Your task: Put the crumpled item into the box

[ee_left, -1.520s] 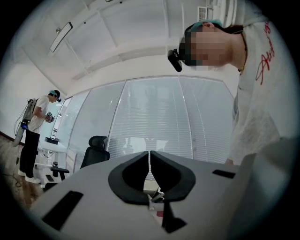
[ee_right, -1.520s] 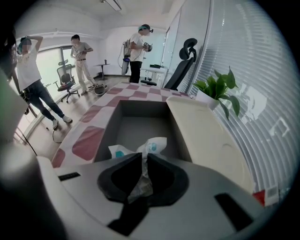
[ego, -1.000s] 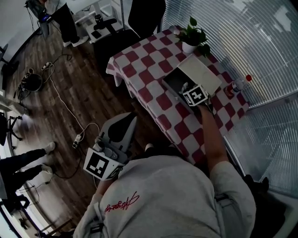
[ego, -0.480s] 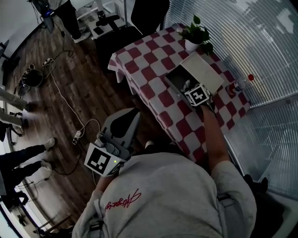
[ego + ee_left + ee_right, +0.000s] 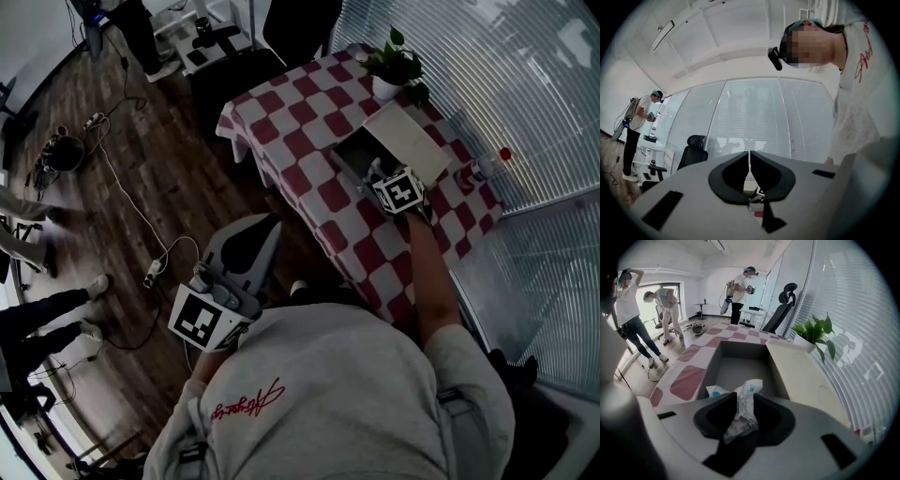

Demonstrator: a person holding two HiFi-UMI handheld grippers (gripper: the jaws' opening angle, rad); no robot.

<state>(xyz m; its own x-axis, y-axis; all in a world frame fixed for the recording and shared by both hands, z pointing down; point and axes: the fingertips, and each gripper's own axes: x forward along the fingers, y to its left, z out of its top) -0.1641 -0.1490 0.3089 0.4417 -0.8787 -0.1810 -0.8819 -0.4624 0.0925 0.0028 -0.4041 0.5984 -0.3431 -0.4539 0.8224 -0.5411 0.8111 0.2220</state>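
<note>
Releasing over the box (image 5: 710,365) | right gripper (image 5: 745,397) jaws just opening, crumpled wad (image 5: 749,388) between them, not yet dropped | left gripper (image 5: 750,157) closed, empty | remaining: wad falls in.

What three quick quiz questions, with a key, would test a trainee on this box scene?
1. True or false: the left claw is shut and empty.
2. What is between the jaws of the right claw? A crumpled wrapper; B plant leaf; C bottle.
3. Fill in: the box sits on a red-and-white ___ tablecloth.
Key: 1 true. 2 A; those jaws have just been opening, wrapper between them. 3 checked.
</note>
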